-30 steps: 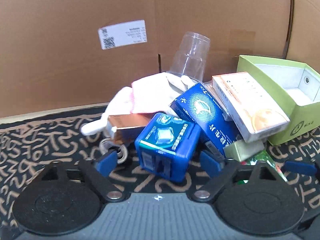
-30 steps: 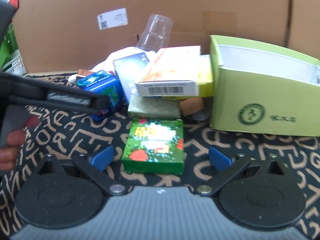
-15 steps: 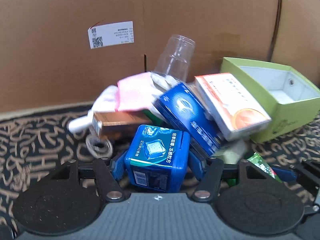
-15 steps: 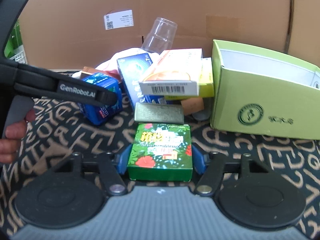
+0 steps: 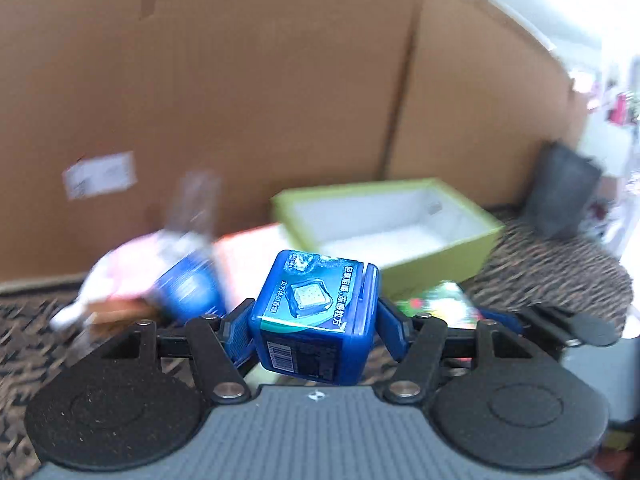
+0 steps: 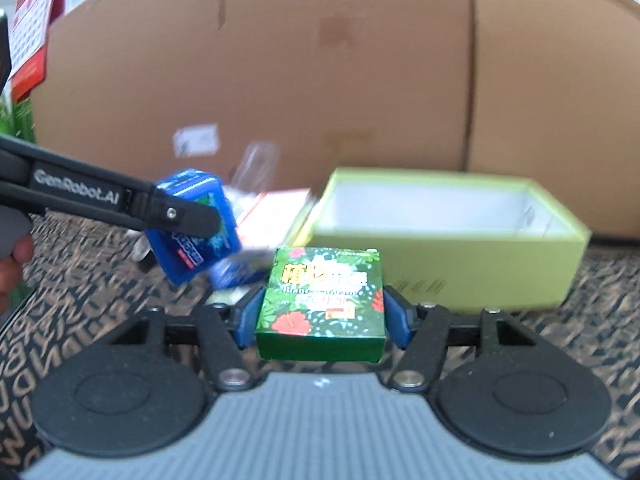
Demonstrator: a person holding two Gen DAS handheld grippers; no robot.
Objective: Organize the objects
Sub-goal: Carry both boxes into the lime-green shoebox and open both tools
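Grippers carried 2 boxes toward the green tray.

Left gripper [image 5: 313, 322] was clamped on the sides of a blue box [image 5: 314, 316], held clear of the patterned mat [image 5: 36, 332], and right gripper [image 6: 322, 314] was clamped the same way on a green box [image 6: 322, 304]. Each pad sat flat on a side face, likely so the box stayed level in the air. In the right view the blue box hung to the left, just ahead of the pile [image 6: 260, 208]; the tray [image 6: 440, 248], open and empty, lay far right against the cardboard wall [image 6: 320, 80]. Its open top faced up, so both boxes could probably be lowered straight in. Blur hid the pile's details.
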